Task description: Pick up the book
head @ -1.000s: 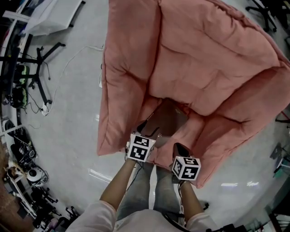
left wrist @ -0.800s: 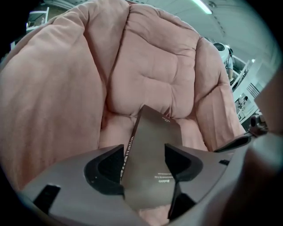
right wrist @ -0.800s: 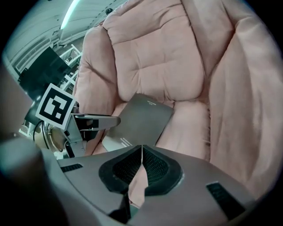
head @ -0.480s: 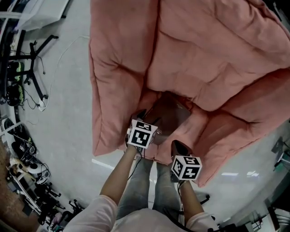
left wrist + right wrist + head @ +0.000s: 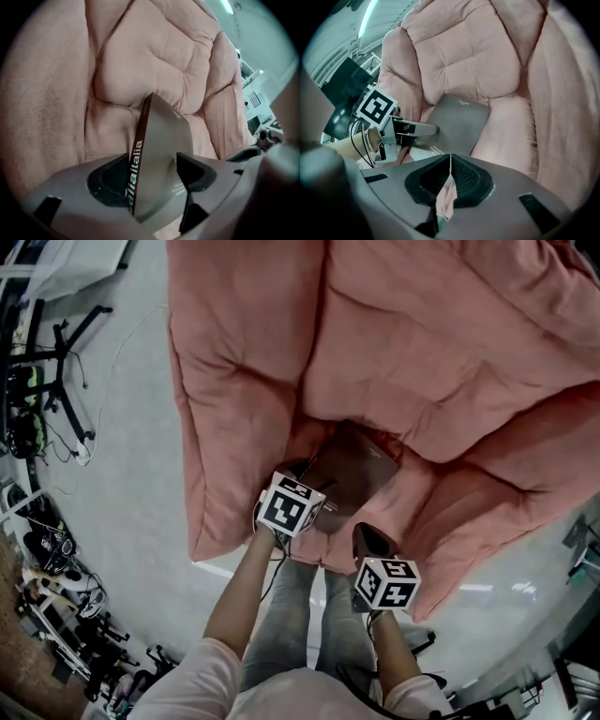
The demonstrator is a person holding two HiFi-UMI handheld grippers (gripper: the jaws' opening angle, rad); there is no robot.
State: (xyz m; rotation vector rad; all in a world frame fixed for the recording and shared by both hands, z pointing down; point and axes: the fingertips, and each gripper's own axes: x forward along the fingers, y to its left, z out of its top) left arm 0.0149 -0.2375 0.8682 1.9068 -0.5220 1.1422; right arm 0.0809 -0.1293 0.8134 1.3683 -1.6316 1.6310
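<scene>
A thin dark brown book [image 5: 356,465] lies flat on the seat of a pink padded armchair [image 5: 441,362]. My left gripper [image 5: 314,491] is at the book's near corner. In the left gripper view its jaws stand wide apart with the book [image 5: 161,140], spine with white lettering towards me, between them; a gap shows beside the left pad [image 5: 110,176]. My right gripper [image 5: 367,540] hovers over the seat's front edge, just right of the book. Its jaws [image 5: 450,157] are shut with nothing held. The right gripper view shows the book [image 5: 457,124] and the left gripper [image 5: 423,130] at its corner.
The chair's armrests [image 5: 234,409] rise on both sides of the seat. The person's legs [image 5: 309,615] stand against the chair front. Stands, cables and equipment [image 5: 47,381] crowd the grey floor at the left.
My left gripper has dropped forward onto the book's near corner, and its jaws now straddle it. The right gripper has barely shifted.
</scene>
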